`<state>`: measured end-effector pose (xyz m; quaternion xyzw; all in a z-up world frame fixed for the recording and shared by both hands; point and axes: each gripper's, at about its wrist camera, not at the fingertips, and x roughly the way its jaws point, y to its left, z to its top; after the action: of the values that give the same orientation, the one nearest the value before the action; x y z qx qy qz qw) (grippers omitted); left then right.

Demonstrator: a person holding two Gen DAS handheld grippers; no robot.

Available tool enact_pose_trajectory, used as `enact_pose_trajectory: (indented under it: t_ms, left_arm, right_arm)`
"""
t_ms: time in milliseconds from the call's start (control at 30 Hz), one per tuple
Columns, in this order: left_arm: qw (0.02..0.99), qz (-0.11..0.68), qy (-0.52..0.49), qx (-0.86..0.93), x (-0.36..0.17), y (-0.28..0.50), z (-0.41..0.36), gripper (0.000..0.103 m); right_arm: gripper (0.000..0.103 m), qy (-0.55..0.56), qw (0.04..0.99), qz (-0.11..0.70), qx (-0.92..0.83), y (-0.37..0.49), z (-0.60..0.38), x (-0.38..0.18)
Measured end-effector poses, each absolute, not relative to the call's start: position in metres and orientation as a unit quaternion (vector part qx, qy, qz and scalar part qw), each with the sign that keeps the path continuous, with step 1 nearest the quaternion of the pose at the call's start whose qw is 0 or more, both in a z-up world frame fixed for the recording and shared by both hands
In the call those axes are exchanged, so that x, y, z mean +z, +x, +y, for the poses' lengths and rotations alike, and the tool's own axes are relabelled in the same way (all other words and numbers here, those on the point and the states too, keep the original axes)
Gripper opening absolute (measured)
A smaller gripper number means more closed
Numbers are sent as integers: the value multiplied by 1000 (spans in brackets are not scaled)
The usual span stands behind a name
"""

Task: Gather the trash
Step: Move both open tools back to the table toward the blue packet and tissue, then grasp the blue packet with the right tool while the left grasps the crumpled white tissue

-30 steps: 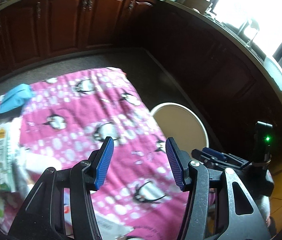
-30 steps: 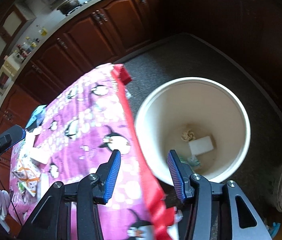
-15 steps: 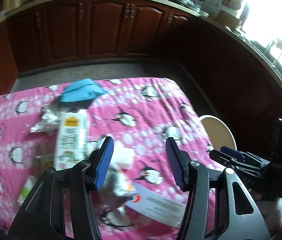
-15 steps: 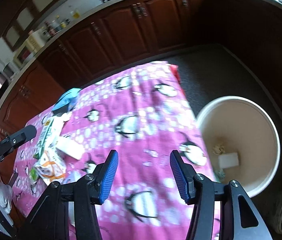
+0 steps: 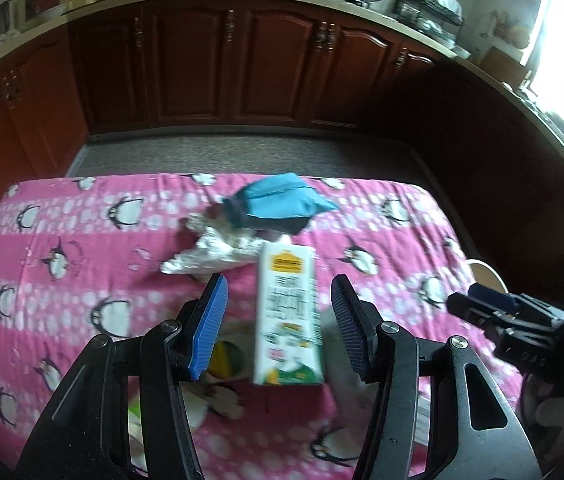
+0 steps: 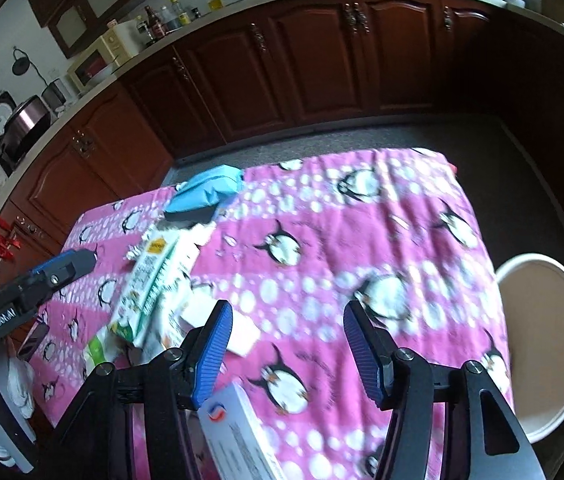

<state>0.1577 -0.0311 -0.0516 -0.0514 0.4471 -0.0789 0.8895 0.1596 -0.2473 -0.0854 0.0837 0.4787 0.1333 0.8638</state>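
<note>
A white and green milk carton (image 5: 288,340) lies flat on the pink penguin tablecloth (image 5: 62,240). Crumpled foil (image 5: 210,252) and a blue packet (image 5: 282,200) lie beyond it. My left gripper (image 5: 280,280) hovers above the carton, open, its blue pads apart from the carton's sides. My right gripper (image 6: 288,306) hangs over bare cloth; its jaws are opening with nothing between them. A white box with a red and blue logo (image 6: 238,432) lies under its left finger. The cream bucket (image 6: 542,320) stands on the floor off the table's right edge.
More wrappers and a small white box (image 6: 242,340) lie around the carton (image 6: 154,280). Each gripper shows in the other's view: the right one (image 5: 494,312) and the left one (image 6: 62,268). Dark wood cabinets ring the grey floor.
Both grippers have swung left, away from the bucket and over the table's trash pile. The carton now sits between the left fingers in view. The right jaws have widened a little.
</note>
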Motion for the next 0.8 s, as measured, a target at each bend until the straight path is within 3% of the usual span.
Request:
enact_pose_trajectory:
  t_ms: [667, 800]
  left_arm:
    - [868, 485, -71, -74, -107, 236, 28, 53]
    - [857, 499, -82, -99, -121, 248, 31, 66]
  right_arm:
    - [57, 100, 834, 515, 169, 282, -186, -114]
    - [65, 126, 824, 525, 173, 303, -187, -124]
